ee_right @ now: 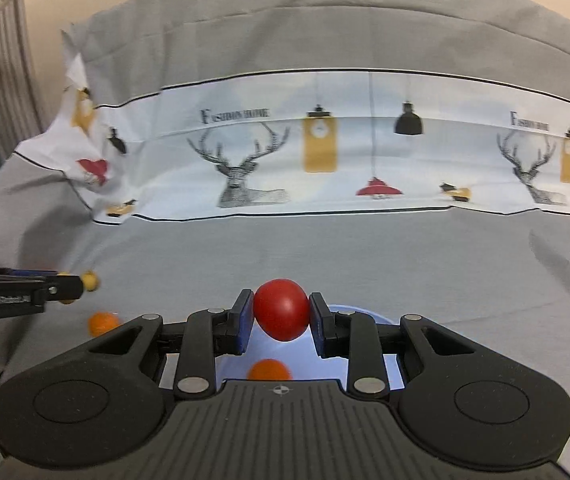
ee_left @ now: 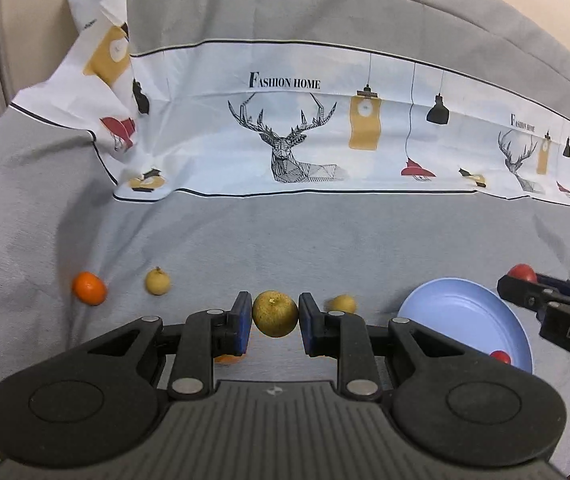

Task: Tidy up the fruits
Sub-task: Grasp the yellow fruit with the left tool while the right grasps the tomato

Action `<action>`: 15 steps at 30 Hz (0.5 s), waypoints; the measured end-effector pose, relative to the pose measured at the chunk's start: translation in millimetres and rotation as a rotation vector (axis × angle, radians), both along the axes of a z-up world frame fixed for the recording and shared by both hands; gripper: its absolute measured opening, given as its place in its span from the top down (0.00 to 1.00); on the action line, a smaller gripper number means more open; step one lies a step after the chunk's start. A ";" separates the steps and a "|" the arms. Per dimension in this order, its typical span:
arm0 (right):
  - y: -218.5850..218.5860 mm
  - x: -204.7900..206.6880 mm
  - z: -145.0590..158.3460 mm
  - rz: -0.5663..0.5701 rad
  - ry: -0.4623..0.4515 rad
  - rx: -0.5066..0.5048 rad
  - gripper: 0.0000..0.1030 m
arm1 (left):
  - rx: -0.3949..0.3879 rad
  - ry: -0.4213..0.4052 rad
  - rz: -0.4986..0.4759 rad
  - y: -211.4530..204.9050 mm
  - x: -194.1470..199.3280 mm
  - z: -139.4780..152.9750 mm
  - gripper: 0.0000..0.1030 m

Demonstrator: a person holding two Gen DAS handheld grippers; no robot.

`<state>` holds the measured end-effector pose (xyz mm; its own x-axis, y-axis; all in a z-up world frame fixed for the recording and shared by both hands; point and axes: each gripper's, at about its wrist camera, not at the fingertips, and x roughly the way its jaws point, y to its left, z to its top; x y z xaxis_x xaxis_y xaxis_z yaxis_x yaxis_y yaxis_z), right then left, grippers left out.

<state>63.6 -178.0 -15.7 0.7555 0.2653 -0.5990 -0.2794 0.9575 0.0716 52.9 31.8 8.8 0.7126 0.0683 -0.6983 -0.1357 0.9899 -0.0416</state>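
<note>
Yellow pear (ee_left: 275, 313) clamped in left gripper (ee_left: 275, 324) above grey cloth (ee_left: 285, 240), left of plate (ee_left: 465, 312); firm, round, best pinched at widest girth; open room rightward. Red tomato (ee_right: 281, 314) pinched in right gripper (ee_right: 281, 328) over plate (ee_right: 389, 364); soft, slippery, needing gentle squeeze; rim close below.

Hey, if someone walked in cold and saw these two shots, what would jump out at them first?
Probably the two held fruits: the left gripper is shut on a yellow-brown round fruit, and the right gripper is shut on a red fruit above the light blue plate. Next, the deer-print cloth draped across the back of the grey sheet, and an orange fruit lying loose at the left.
</note>
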 end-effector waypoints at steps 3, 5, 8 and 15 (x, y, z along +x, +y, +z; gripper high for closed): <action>2.0 5.5 -6.9 0.004 0.017 -0.015 0.70 | -0.006 0.003 -0.006 -1.0 5.0 -3.3 0.73; 6.0 5.8 -7.7 0.018 0.009 -0.027 0.70 | -0.004 0.002 -0.014 -2.4 6.7 -3.8 0.73; 10.3 4.7 -6.1 0.036 -0.007 -0.044 0.70 | -0.007 0.001 -0.017 -3.2 7.1 -3.4 0.73; 7.7 1.1 6.5 0.045 -0.041 -0.062 0.70 | 0.000 0.009 -0.032 -7.4 10.5 -6.1 0.73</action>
<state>64.7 -170.3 -9.2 0.7680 0.2623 -0.5843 -0.3234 0.9463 -0.0001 63.4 24.4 2.7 0.7078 0.0455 -0.7049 -0.1043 0.9937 -0.0405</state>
